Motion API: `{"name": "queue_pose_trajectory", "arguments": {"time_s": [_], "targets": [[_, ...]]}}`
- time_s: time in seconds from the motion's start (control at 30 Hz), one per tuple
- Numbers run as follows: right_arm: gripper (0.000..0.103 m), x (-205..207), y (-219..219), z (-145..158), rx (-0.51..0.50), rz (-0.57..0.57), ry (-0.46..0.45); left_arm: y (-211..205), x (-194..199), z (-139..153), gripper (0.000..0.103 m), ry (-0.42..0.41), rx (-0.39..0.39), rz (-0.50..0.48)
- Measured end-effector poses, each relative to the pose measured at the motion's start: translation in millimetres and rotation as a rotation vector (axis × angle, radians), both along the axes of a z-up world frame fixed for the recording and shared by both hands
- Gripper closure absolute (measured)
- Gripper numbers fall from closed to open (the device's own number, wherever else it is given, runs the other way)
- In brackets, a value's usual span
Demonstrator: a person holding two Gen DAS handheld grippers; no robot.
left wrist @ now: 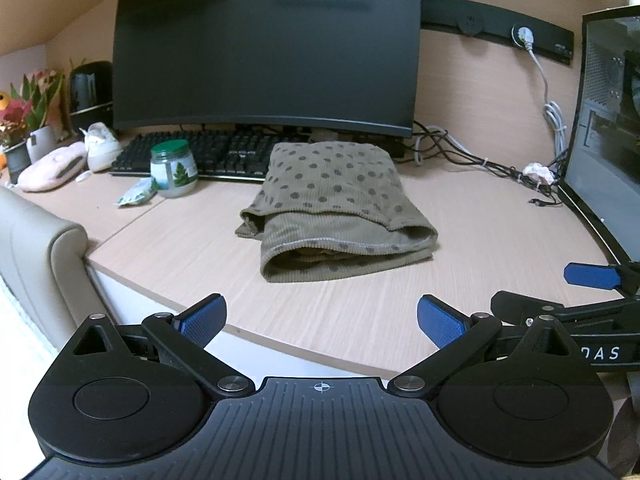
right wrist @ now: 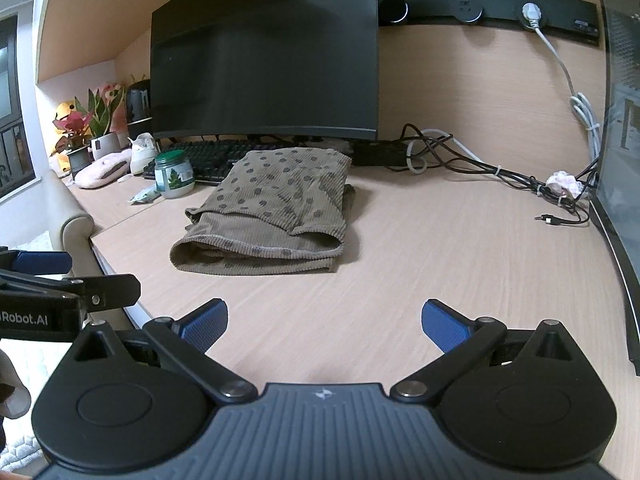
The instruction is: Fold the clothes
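An olive ribbed garment with dark dots [left wrist: 332, 208] lies folded into a compact stack on the wooden desk [left wrist: 360, 312], its far edge against the keyboard. The right wrist view shows the same garment [right wrist: 268, 216] left of centre. My left gripper [left wrist: 320, 320] hovers over the desk's near edge, open, with nothing between its blue pads and well short of the cloth. My right gripper [right wrist: 324, 324] is open too, empty, above bare desk [right wrist: 440, 264] in front of the garment. Each gripper's fingers show at the edge of the other's view.
Behind the garment are a dark monitor [left wrist: 264, 48] and black keyboard [left wrist: 188, 152]. A green-lidded jar [left wrist: 174, 168], a wrapper, a pink slipper, a small shoe and potted plants sit left. Cables [left wrist: 480, 160] and a PC case [left wrist: 608, 120] are right. A padded chair arm [left wrist: 60, 248] stands at the left edge.
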State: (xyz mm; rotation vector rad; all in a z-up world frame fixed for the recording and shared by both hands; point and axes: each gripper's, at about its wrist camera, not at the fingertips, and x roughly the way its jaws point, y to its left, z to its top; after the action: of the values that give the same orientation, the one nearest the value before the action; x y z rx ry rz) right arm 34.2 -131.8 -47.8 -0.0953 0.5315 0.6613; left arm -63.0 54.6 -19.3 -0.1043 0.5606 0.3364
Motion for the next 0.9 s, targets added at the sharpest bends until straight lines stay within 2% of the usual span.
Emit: {"name": "queue_pose_trajectory", "arguments": {"time_s": [0.9], "targets": [[0.000, 3.4, 8.5, -3.5, -0.012, 0.014, 0.017, 5.0, 3.1, -5.1, 0.000, 0.024, -0.034, 0.006]]}}
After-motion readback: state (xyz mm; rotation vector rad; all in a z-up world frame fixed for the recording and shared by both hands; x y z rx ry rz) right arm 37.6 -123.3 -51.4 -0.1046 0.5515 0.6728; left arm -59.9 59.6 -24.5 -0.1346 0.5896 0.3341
